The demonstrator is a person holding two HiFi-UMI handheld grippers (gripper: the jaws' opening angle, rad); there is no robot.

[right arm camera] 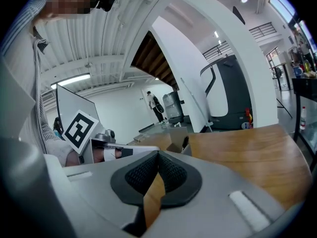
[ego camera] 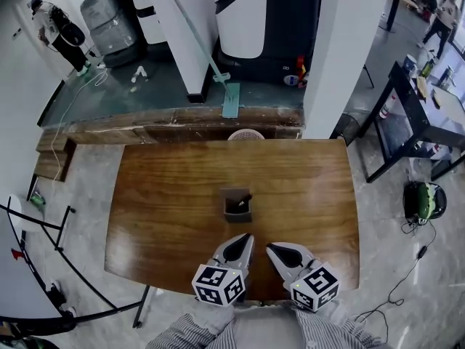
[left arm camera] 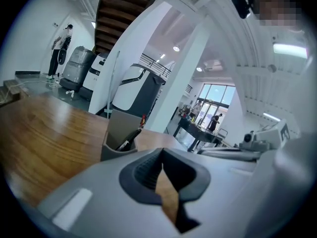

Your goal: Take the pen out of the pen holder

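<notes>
— What of the pen holder (ego camera: 237, 204)?

— Stands near the middle of the worktop (ego camera: 167, 195), grey and open at the top. Holds one dark pen (ego camera: 242, 199), leaning toward the right side, with its upper end poking above the rim.

— And the left hand-held gripper (ego camera: 243, 237)?

— Closed, with nothing between the jaws. Points at the holder from the near side without touching it. Same for the right hand-held gripper (ego camera: 270, 247): closed and empty, just beside the left one, apart from the holder.

— Anything hidden or hard to make out?

— Cannot see the pen's lower part, sunk inside the holder. Beyond the far edge, a pale basket (ego camera: 245, 134), half cut off by the worktop. Cannot tell its contents.
</notes>
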